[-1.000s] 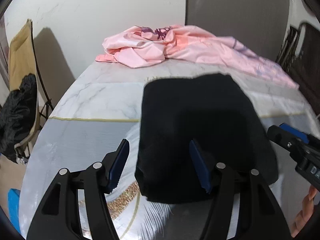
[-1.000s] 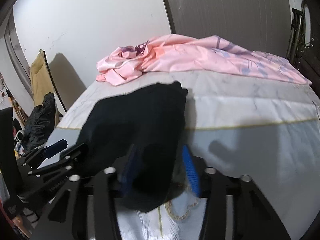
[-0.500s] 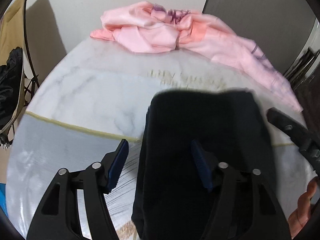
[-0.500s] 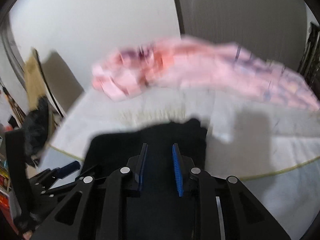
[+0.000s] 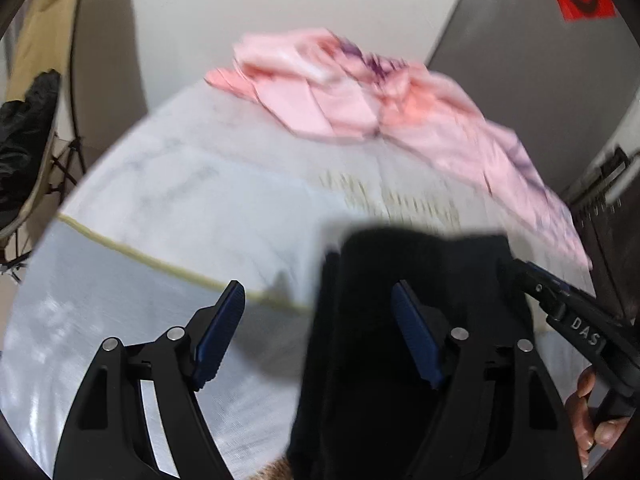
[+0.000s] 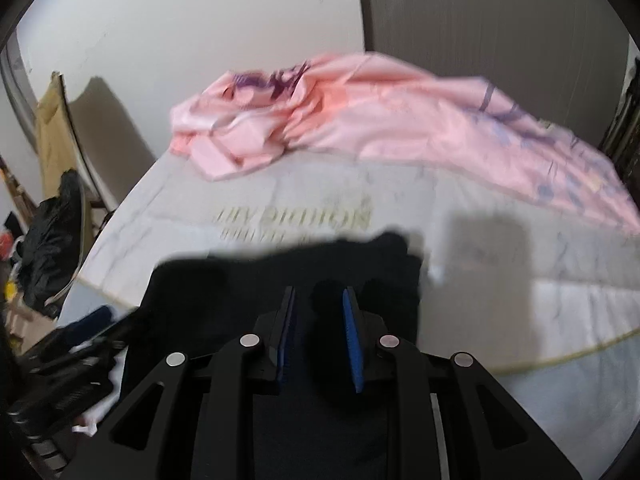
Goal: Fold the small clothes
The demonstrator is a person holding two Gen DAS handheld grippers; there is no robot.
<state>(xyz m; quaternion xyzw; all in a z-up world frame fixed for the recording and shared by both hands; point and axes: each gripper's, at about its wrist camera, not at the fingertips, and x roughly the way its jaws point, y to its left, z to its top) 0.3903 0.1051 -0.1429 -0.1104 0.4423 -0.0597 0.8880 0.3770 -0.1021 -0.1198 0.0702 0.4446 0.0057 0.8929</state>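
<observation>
A black garment [image 5: 420,280] lies on the pale marbled bed cover [image 5: 200,184], bunched into a dark block. My left gripper [image 5: 318,292] stands open above its left edge; the right finger overlaps the cloth, the left finger is over bare cover. In the right wrist view the black garment [image 6: 224,288] spreads under and ahead of my right gripper [image 6: 319,300], whose fingers stand narrowly apart with dark fabric between them, shut on the cloth. The right gripper [image 5: 560,304] also shows at the right edge of the left wrist view, with a hand [image 5: 588,420] on it.
A crumpled pink sheet [image 6: 360,120] lies across the far end of the bed. A folding chair [image 6: 56,128] with dark clothing [image 6: 48,240] stands left of the bed. A grey panel [image 5: 520,60] and white wall are behind.
The right gripper's fingers have closed in on the black garment and moved forward with it, towards the far edge. Both views have tilted towards the pink sheet. The left gripper stays open.
</observation>
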